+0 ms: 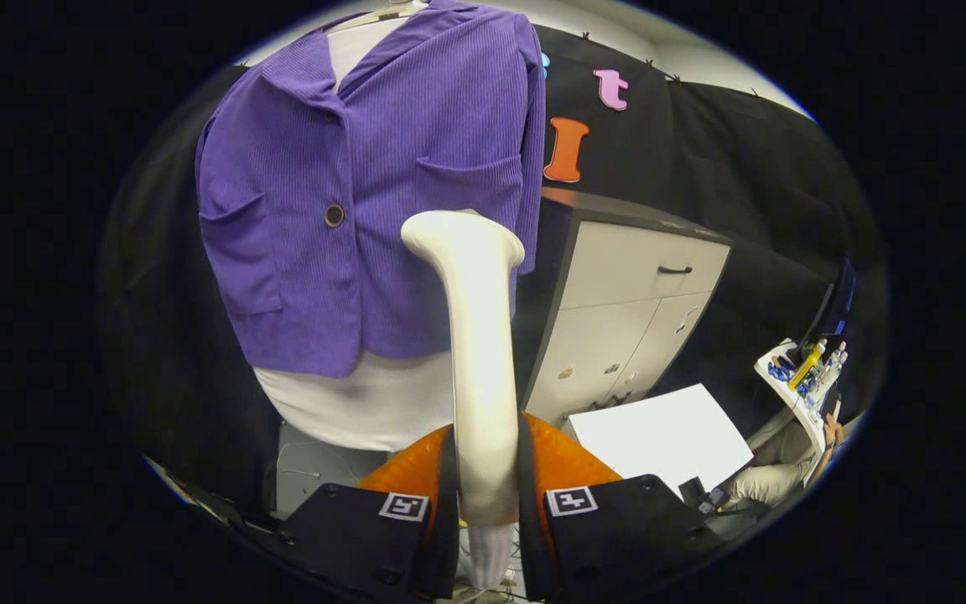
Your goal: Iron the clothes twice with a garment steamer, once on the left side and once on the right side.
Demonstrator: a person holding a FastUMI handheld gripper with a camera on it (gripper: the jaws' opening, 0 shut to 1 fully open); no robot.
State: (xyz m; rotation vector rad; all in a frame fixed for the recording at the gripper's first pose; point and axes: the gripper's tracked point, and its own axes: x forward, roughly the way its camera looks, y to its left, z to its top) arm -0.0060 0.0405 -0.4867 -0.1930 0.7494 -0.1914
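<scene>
1. Gripper view, main thing first: the gripper [487,491] has its two fingers clamped tight on the handle of the steamer [476,335], one finger pressing each side, so it's a real hold and not just a hover. The handle runs straight up toward 12 o'clock from between the fingers, which I'd guess is on purpose so the head stays pointed at the fabric.

2. The steamer's head sits up against the jacket [366,193], around the lower right panel just under the chest pocket, roughly 1 o'clock from the button [334,216]. Looks to me like it's working that side of the front; can't say how many passes are done.

3. The jacket hangs buttoned on a white mannequin [366,403], straight ahead past the fingers. Makes sense, it keeps the cloth flat and upright for steaming. The white torso pokes out below the hem at about 11 o'clock from the fingers.

4. Hard-to-see stuff: whether the head actually touches the cloth or floats just off it, I can't tell, since I'm looking at its back. No steam visible either. The bottom of the handle and any hose drop out of sight between the fingers.

5. Off at 2 o'clock there's a cabinet [634,310], a white sheet [667,436] nearer at 3, and beyond it a shelf [793,377] of small bottles, too tiny to make out. The mannequin's base is hidden.
</scene>
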